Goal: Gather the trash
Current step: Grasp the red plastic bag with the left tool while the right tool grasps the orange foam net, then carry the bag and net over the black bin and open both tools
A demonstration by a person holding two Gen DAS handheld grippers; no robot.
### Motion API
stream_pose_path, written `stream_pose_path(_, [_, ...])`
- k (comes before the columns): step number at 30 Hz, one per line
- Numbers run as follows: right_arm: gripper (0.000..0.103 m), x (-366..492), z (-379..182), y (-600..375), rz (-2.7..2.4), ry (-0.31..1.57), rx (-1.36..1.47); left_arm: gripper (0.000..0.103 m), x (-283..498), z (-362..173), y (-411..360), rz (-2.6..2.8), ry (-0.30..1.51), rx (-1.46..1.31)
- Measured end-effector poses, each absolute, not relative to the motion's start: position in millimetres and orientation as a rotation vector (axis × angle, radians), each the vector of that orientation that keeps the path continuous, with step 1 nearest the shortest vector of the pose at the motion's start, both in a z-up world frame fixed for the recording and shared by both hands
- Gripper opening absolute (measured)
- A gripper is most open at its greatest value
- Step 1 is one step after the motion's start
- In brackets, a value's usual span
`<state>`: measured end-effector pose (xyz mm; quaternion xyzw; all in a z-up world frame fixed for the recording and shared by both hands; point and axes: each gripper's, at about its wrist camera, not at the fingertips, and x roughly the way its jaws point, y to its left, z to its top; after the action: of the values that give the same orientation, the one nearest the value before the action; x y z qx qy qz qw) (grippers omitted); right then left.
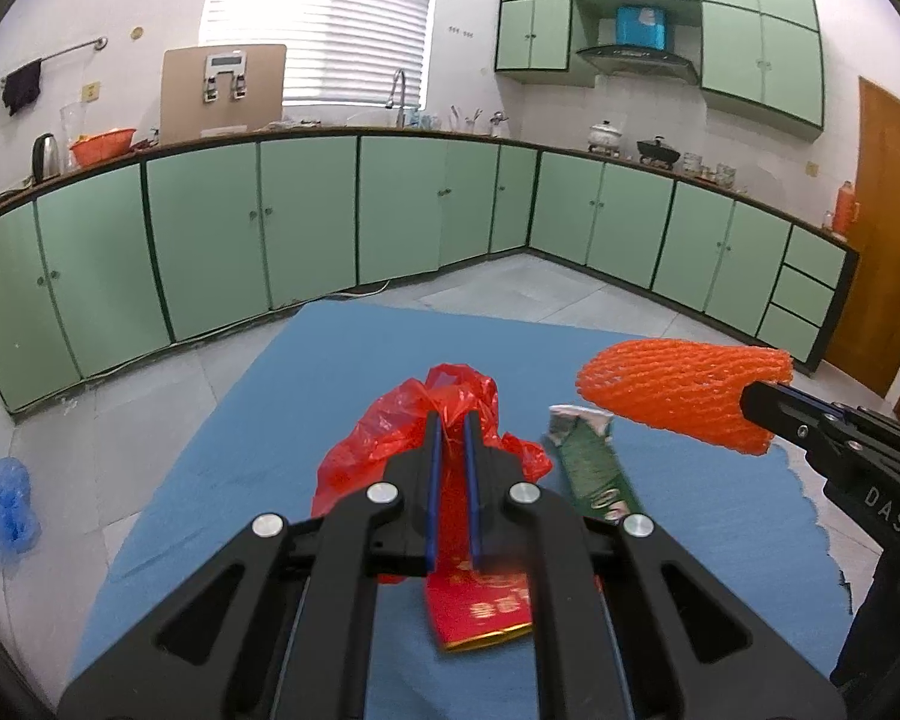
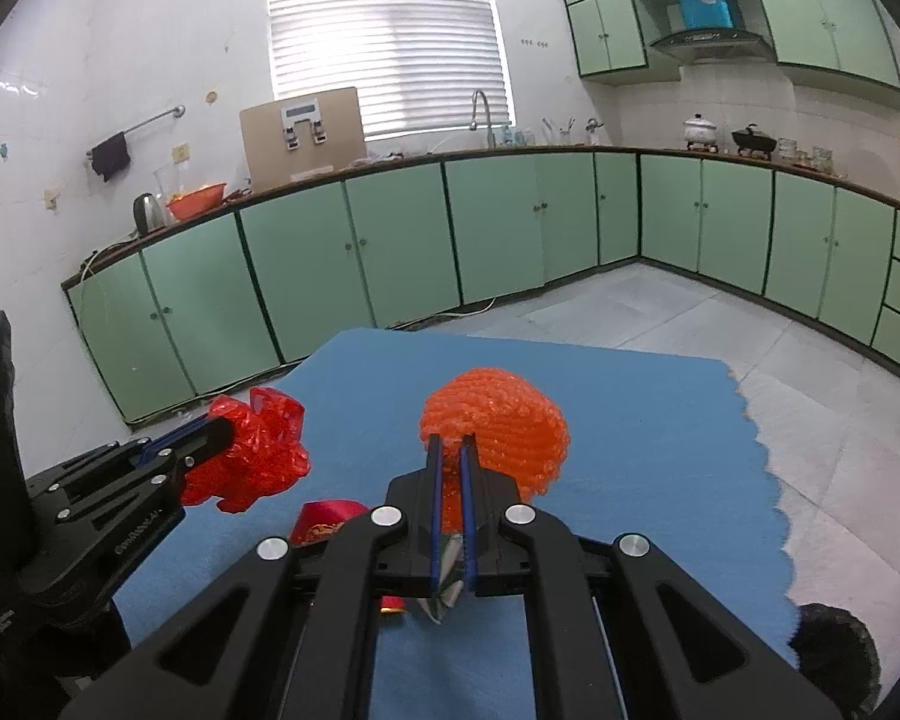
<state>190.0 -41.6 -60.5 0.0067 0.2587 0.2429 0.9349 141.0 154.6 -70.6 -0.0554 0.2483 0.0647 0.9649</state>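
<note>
Hand-held gripper: orange foam net

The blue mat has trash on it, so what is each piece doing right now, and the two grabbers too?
Crinkly red plastic bag: pinched, lifted off the mat.
Orange foam net sleeve: pinched at one end, held in the air.
Green foil wrapper: lying flat, torn open.
Red and gold packet: lying flat, untouched.
Blue mat: spread on the floor.
Left gripper: shut on the bag.
Right gripper: shut on the sleeve.

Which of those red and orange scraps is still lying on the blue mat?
The flat red packet with gold print; the red plastic bag and orange foam net are both held up.
</note>
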Motion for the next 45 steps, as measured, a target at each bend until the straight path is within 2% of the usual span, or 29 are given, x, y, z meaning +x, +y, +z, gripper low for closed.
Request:
stream_pose_path(23, [0.005,151.8,-39.8,-158.8,0.283,0.469,0.043,0.005,143.2,-56.1,22.9,-0.144,0.469,-0.068])
stream_pose_path(45, [0.005,106.8,-70.6,-313.1,-0.029,0.524,0.100,0.005,141.0,-94.8,-148.6,-0.449,0.517,0.006])
